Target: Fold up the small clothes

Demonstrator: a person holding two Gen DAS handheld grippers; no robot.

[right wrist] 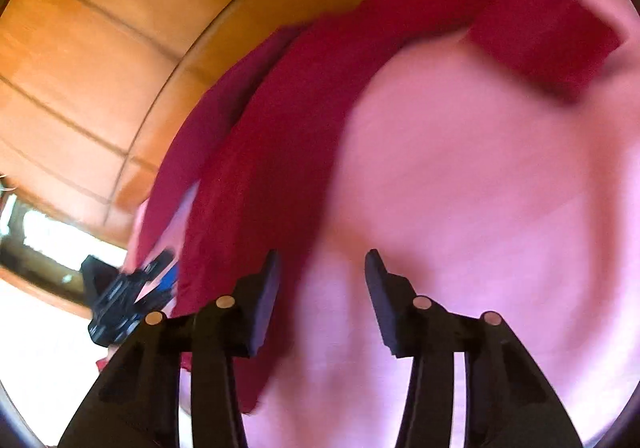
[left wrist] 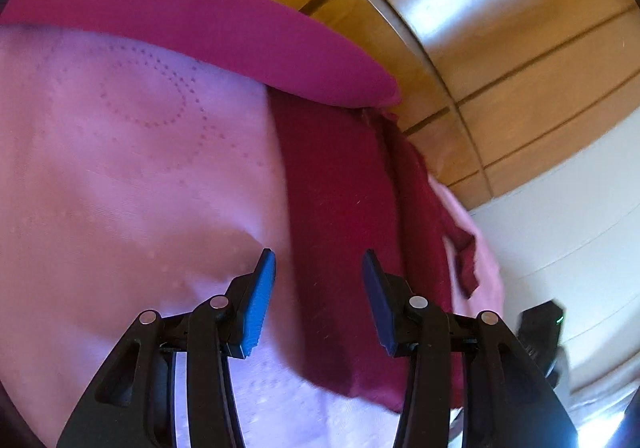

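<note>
A dark red garment [left wrist: 340, 208] lies stretched along the edge of a pink bedsheet [left wrist: 132, 176]. My left gripper [left wrist: 318, 254] hovers open over the garment's left border, with nothing between its blue pads. In the right wrist view the same dark red garment [right wrist: 272, 136] runs up the left side, blurred. My right gripper [right wrist: 323, 254] is open above the pink sheet [right wrist: 480, 188]; its left finger hangs over the garment's edge and it holds nothing. A folded dark red piece [right wrist: 544, 32] lies at the far right.
A magenta pillow or band [left wrist: 192, 24] crosses the sheet at the back. A wooden board with grooves [left wrist: 500, 48] stands beyond the bed edge. The other gripper shows at the side of each view, at right [left wrist: 540, 332] and at left [right wrist: 128, 300].
</note>
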